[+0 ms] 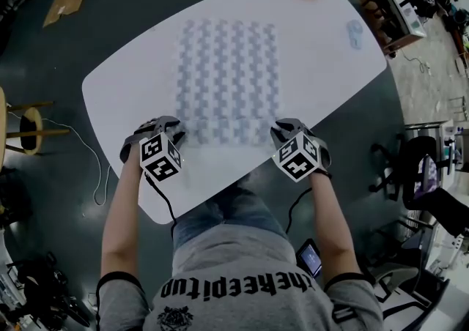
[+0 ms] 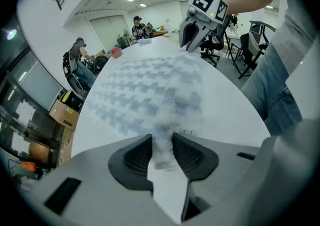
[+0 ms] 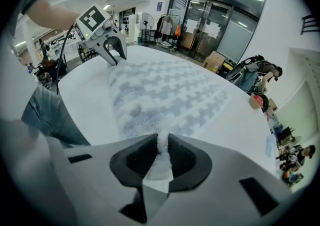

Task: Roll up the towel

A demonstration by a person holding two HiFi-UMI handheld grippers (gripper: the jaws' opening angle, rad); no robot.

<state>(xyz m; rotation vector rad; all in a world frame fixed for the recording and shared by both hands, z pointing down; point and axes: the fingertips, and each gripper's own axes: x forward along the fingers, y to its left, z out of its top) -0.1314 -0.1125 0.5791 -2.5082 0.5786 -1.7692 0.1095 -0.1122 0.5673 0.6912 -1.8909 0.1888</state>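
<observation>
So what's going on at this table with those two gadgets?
A person at a white table holds a clamp-like gripper in each hand and is working on a checked towel spread on it. The left gripper and the right gripper each have one end of the towel's near edge between their jaws, bunched up a little. The rest of the towel lies flat, so the rolling looks barely begun.

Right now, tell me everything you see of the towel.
Fluffy towel, white with pale blue check, lies mostly flat on the white table. Its near edge is bunched and lifted: left hand-held gripper has one near corner between its jaws, right hand-held gripper pinches the other. Not rolled yet.
</observation>
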